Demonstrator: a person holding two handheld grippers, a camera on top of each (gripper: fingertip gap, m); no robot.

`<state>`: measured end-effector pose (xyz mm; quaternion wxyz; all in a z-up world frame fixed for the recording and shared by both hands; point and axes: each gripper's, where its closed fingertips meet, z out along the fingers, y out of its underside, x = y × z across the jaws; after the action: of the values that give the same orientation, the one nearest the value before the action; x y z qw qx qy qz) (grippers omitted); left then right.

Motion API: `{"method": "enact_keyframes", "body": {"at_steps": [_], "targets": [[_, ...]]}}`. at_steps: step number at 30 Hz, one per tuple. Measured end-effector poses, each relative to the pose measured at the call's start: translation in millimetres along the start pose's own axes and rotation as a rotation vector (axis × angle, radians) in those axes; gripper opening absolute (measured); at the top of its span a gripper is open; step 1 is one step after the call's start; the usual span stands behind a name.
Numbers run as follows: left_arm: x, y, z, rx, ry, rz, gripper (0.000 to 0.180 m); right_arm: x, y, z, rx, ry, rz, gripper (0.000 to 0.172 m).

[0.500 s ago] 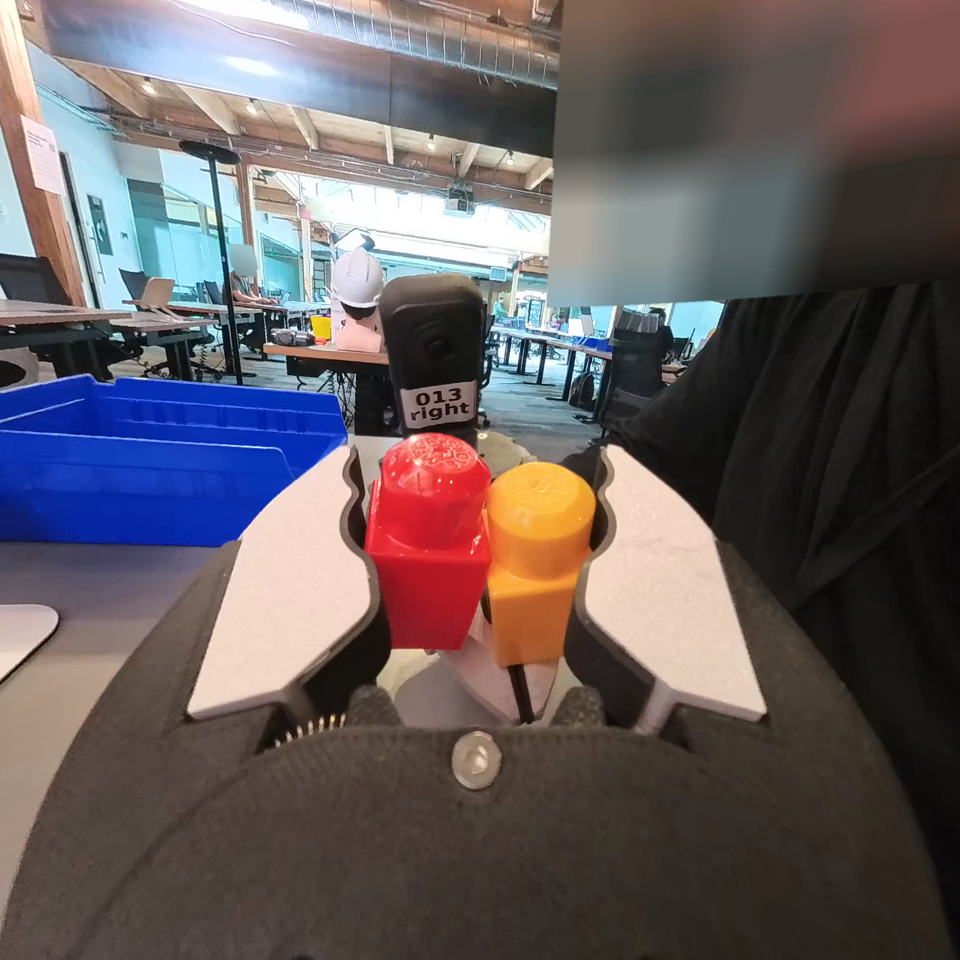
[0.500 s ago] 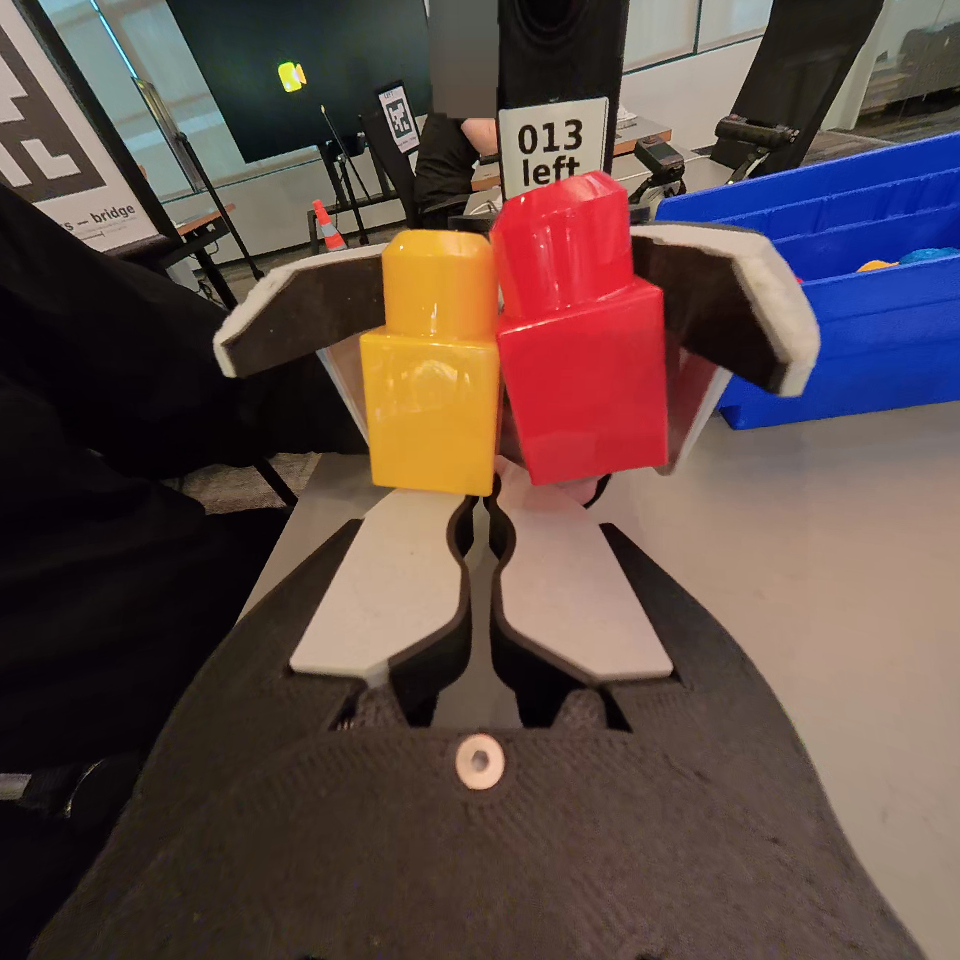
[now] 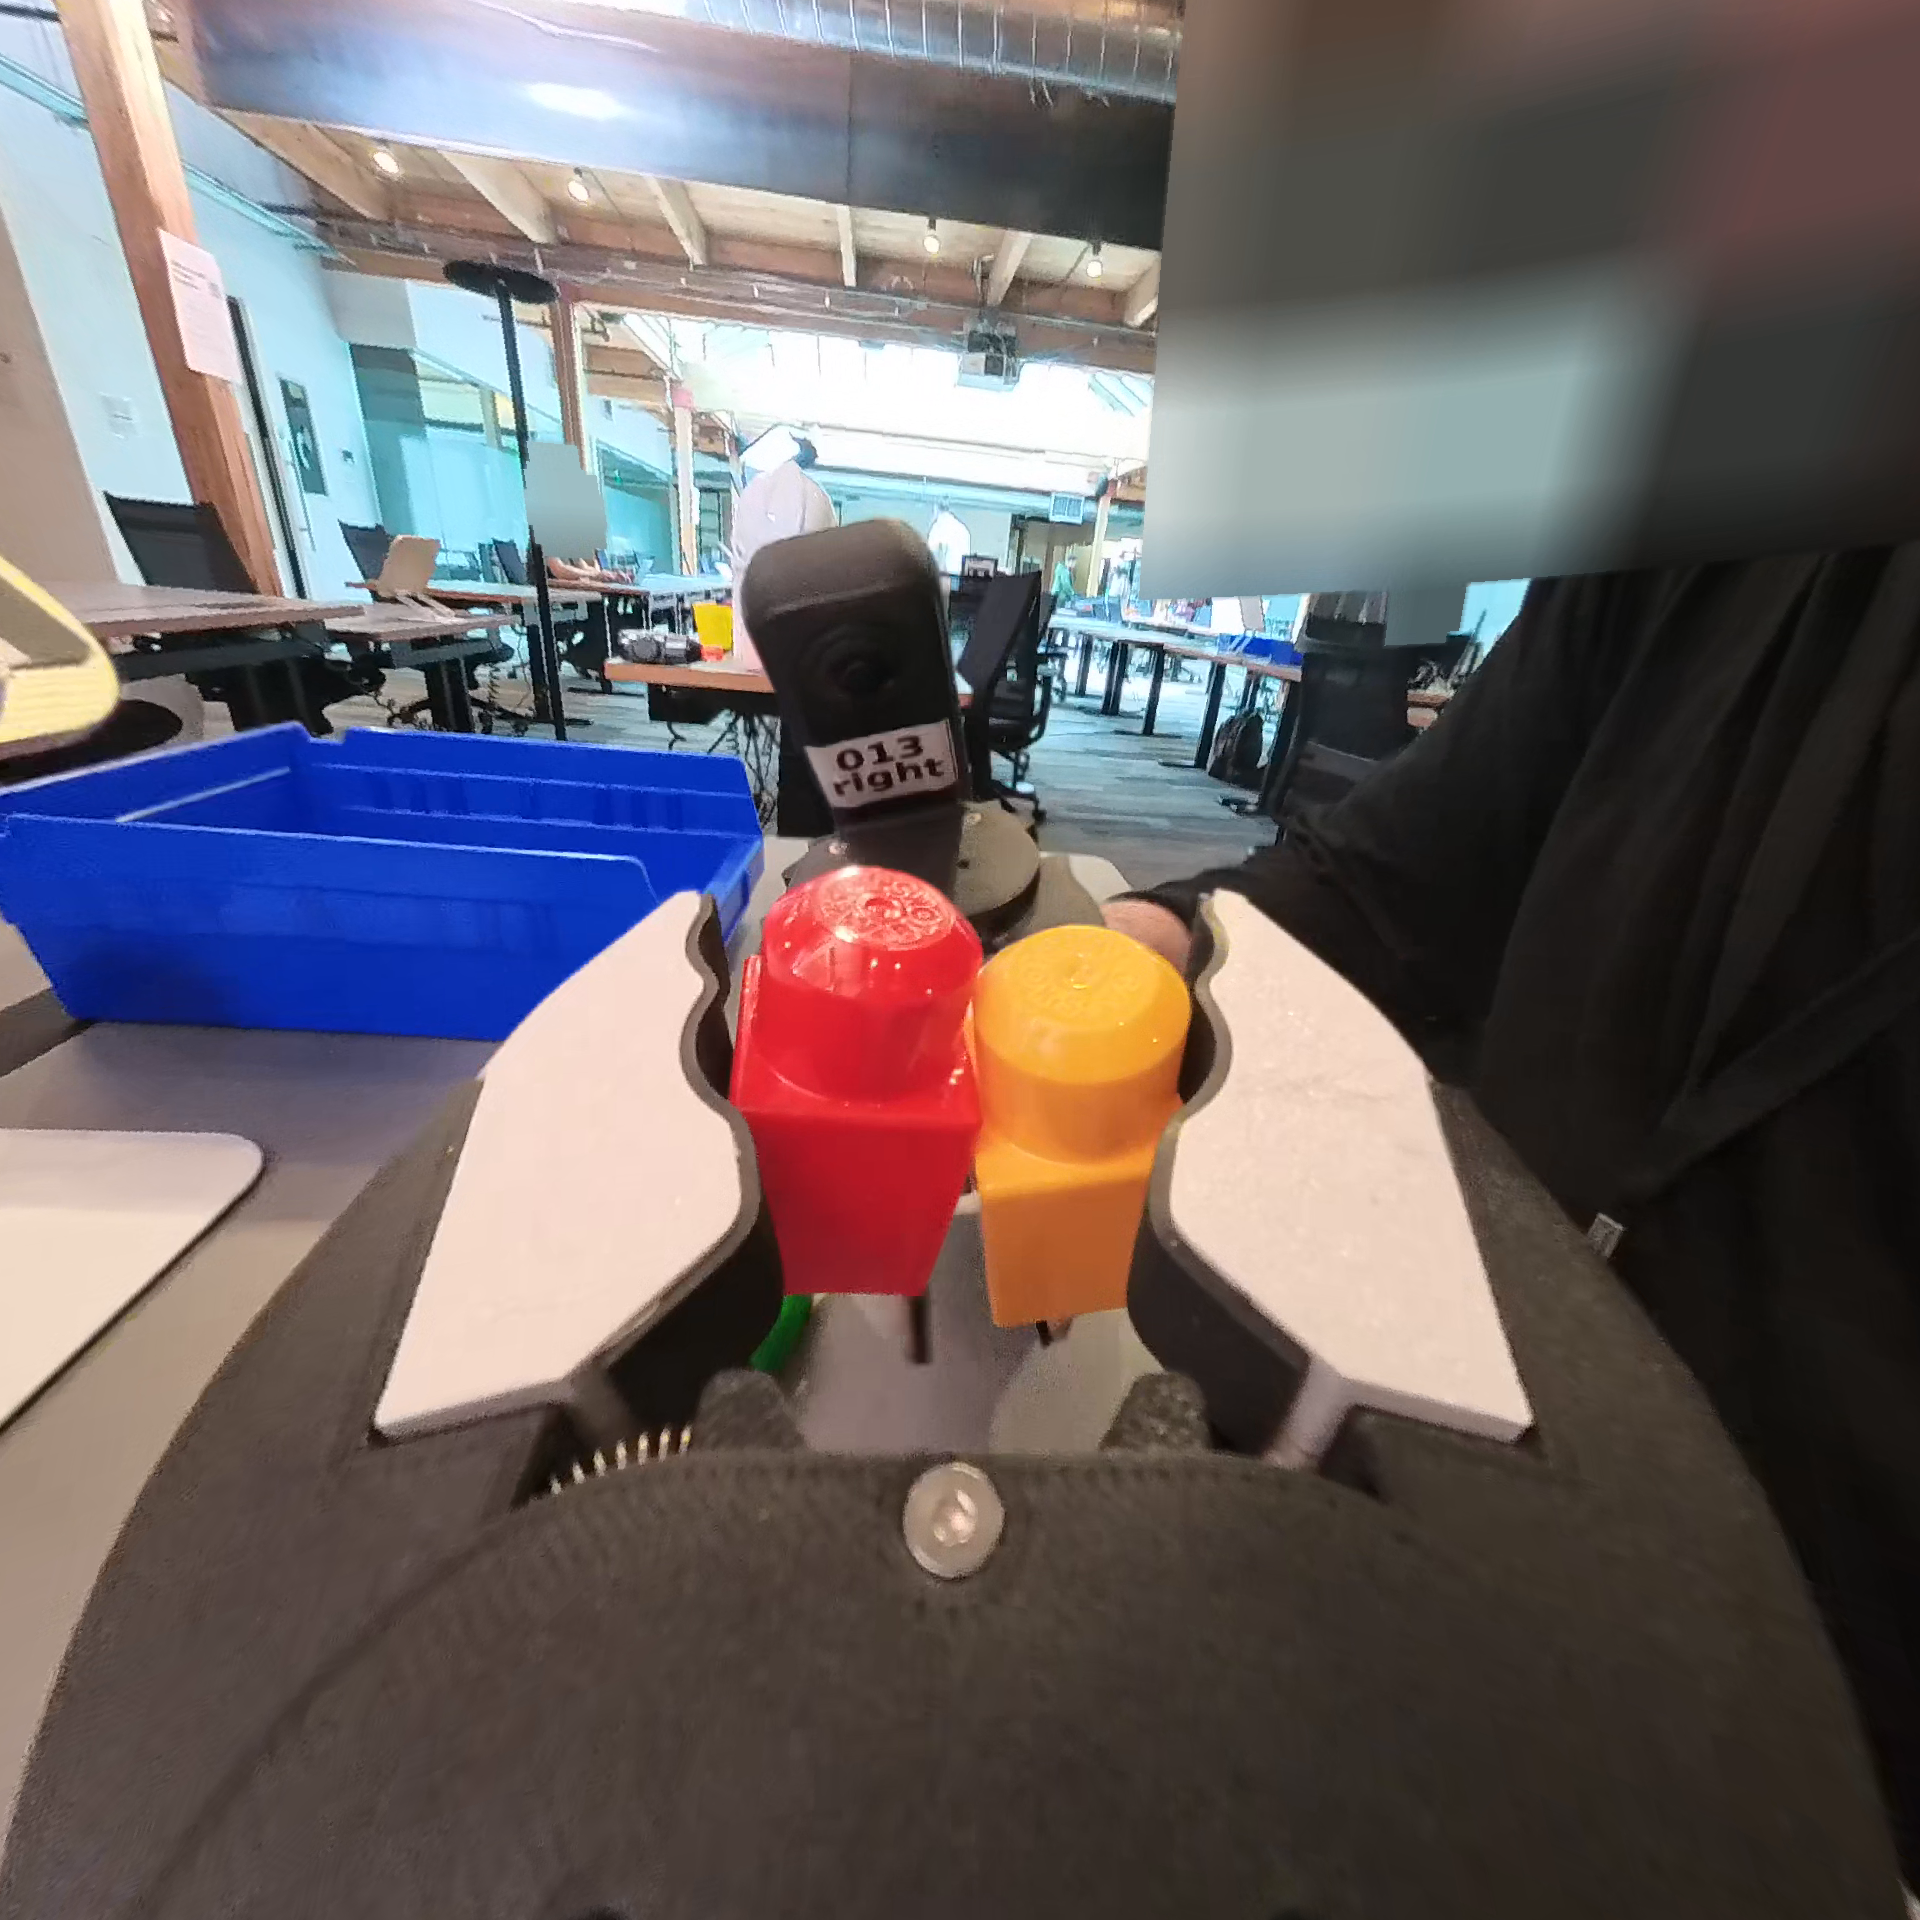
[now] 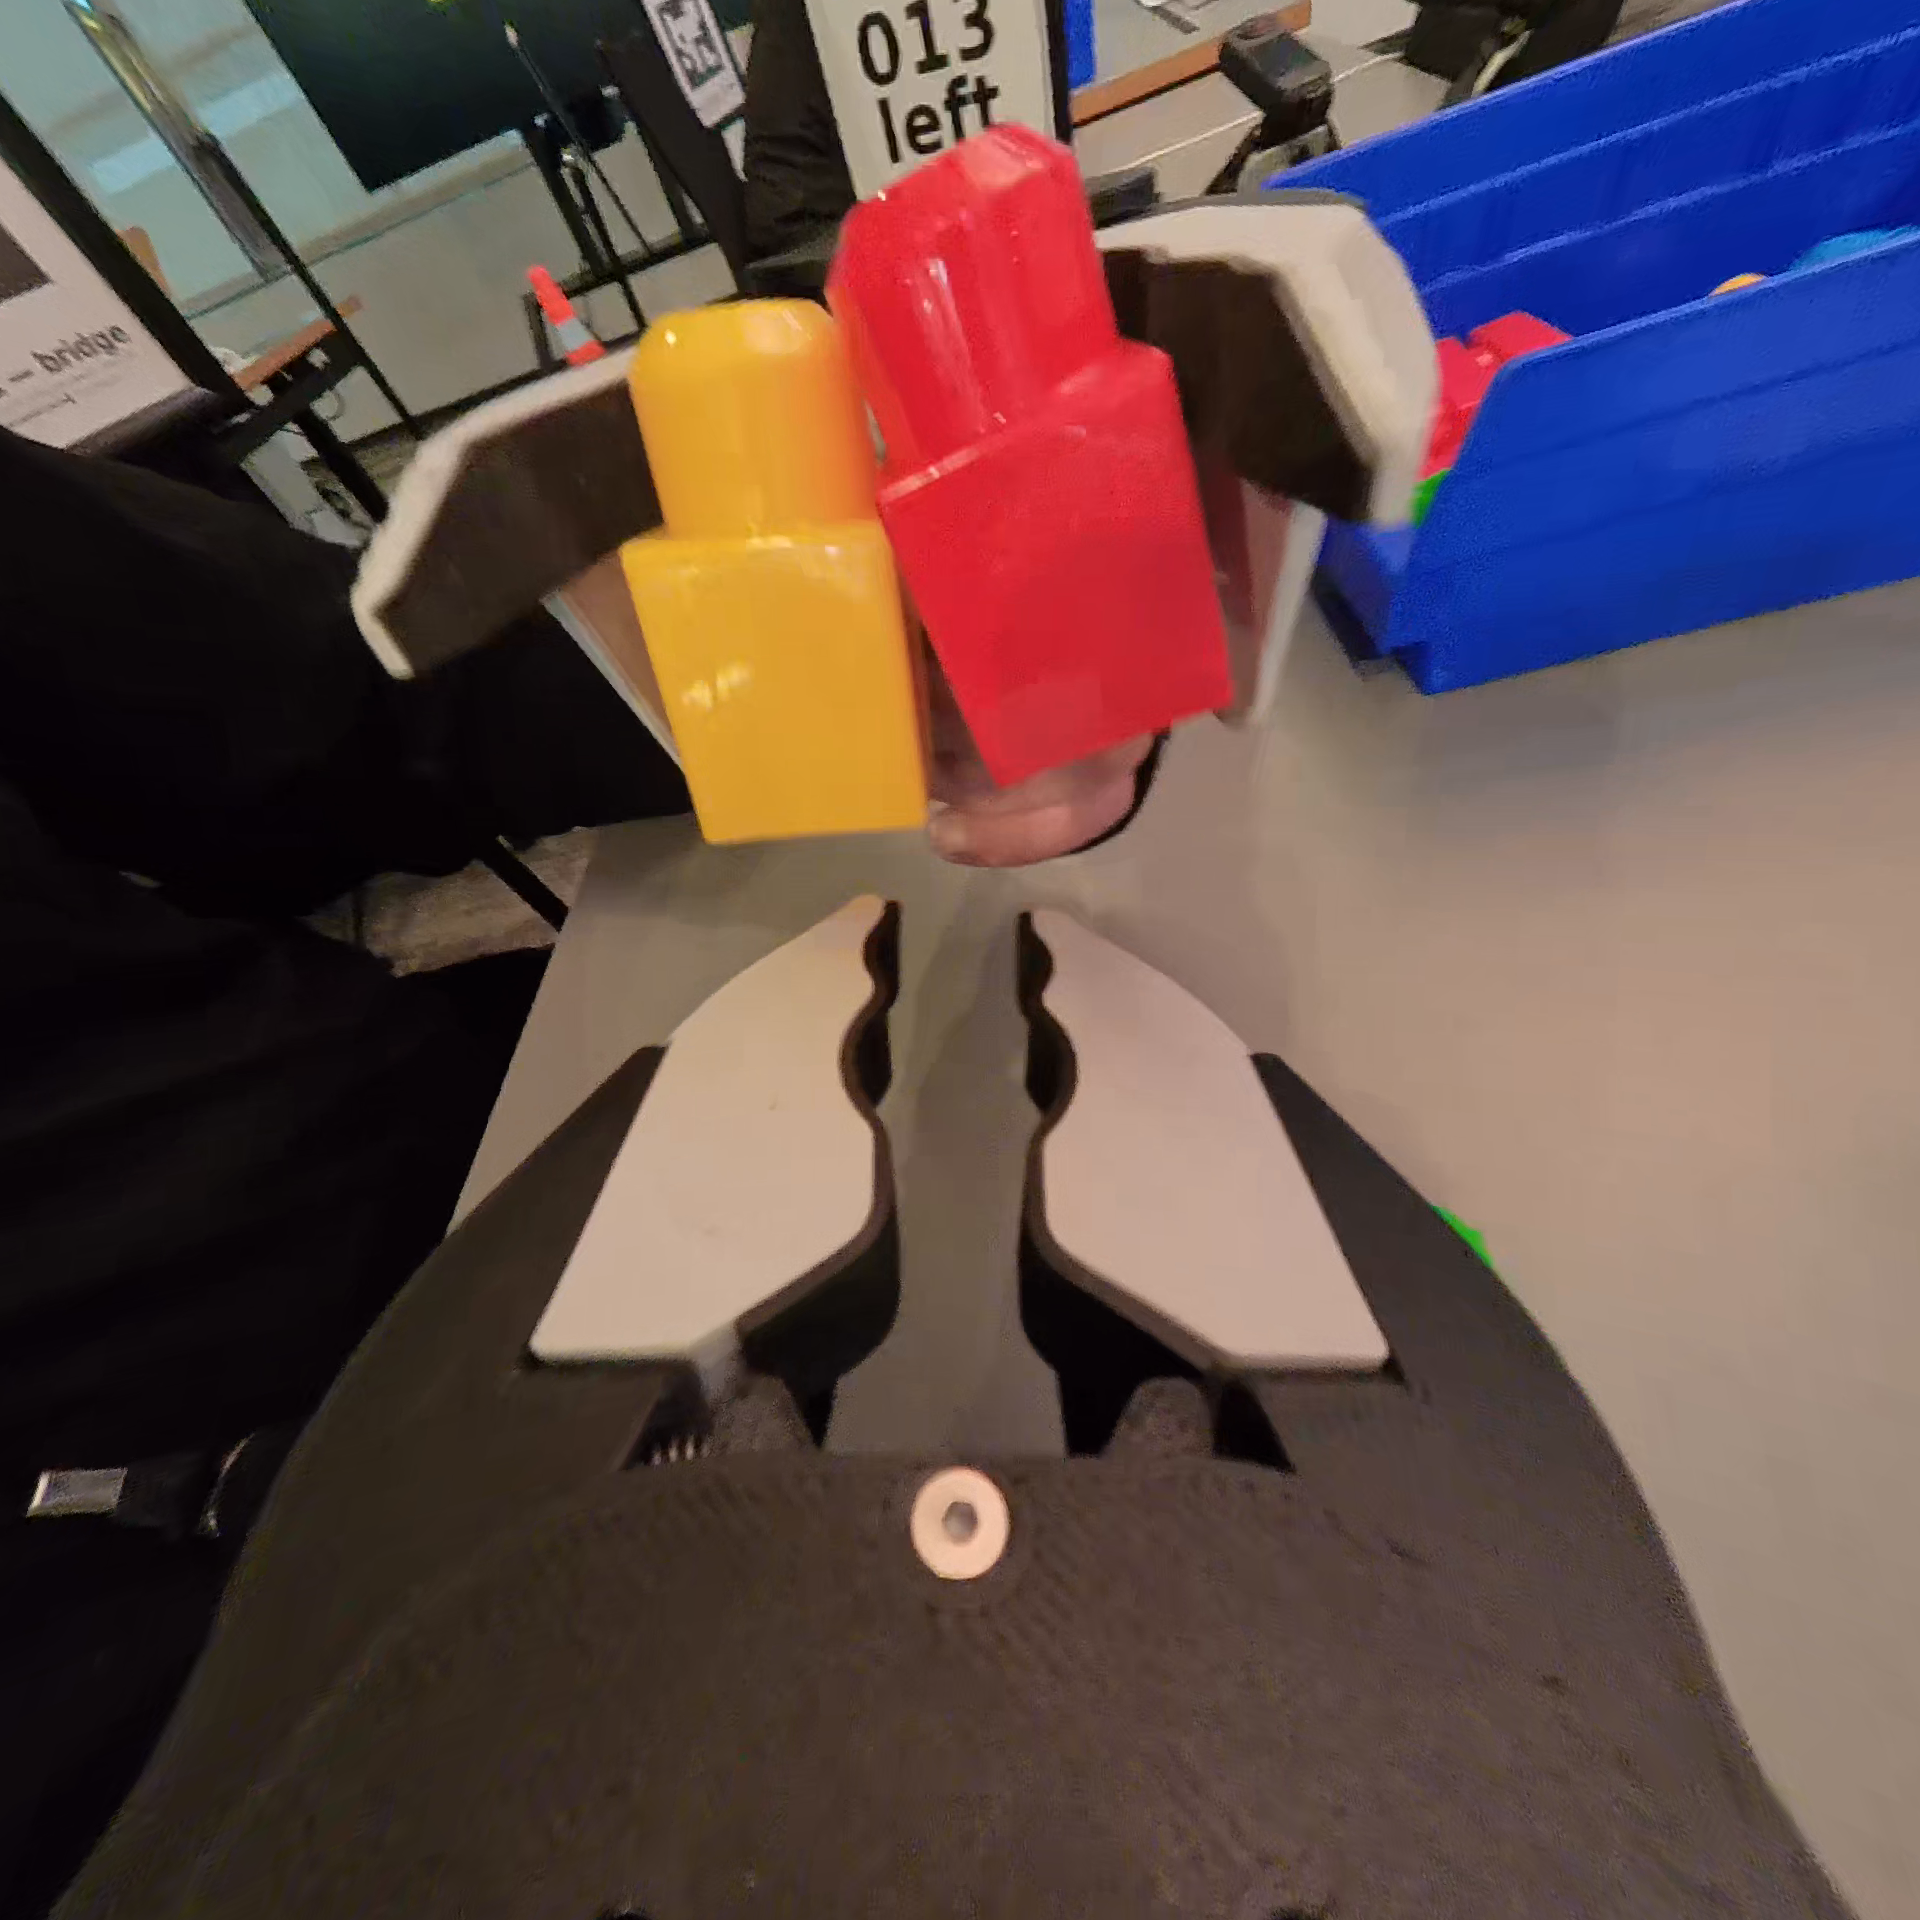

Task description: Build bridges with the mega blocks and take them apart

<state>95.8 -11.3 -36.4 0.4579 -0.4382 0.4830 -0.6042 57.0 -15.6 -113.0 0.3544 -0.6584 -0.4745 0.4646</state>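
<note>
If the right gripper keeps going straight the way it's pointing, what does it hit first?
Probably the yellow-orange plastic block and the red plastic block, clamped side by side in the left gripper directly ahead. They sit slightly above its open fingers' line, so depth is uncertain.

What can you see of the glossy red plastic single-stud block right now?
The glossy red plastic single-stud block has a squarish body topped by one tall round stud with an embossed top. It is held off the grey table, slightly tilted, side against the orange-yellow block. The left gripper clamps the pair, one pad on red's outer side.
</note>
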Motion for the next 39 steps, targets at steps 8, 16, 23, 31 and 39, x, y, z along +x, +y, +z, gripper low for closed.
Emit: {"method": "enact_keyframes", "body": {"at_steps": [8,16,23,31,39], "targets": [[3.2,-3.1,1.0,0.019,0.018,-0.005,0.084,4.6,-24.7,-11.1,0.091,0.127,-0.160,0.105],[8.8,6.2,12.3,0.002,0.056,-0.022,0.084,-3.9,-27.6,-3.5,0.106,0.136,-0.214,0.100],[11.0,-0.1,11.3,0.058,0.096,-0.063,0.084,-5.2,-29.8,-7.8,0.127,0.107,-0.205,0.096],[8.7,-5.0,9.1,0.093,0.074,-0.054,0.085,-2.4,-31.9,-10.8,0.129,0.138,-0.200,0.087],[7.5,-8.6,9.9,0.117,0.060,-0.048,0.087,-0.4,-34.2,-13.7,0.142,0.175,-0.210,0.081]]}}
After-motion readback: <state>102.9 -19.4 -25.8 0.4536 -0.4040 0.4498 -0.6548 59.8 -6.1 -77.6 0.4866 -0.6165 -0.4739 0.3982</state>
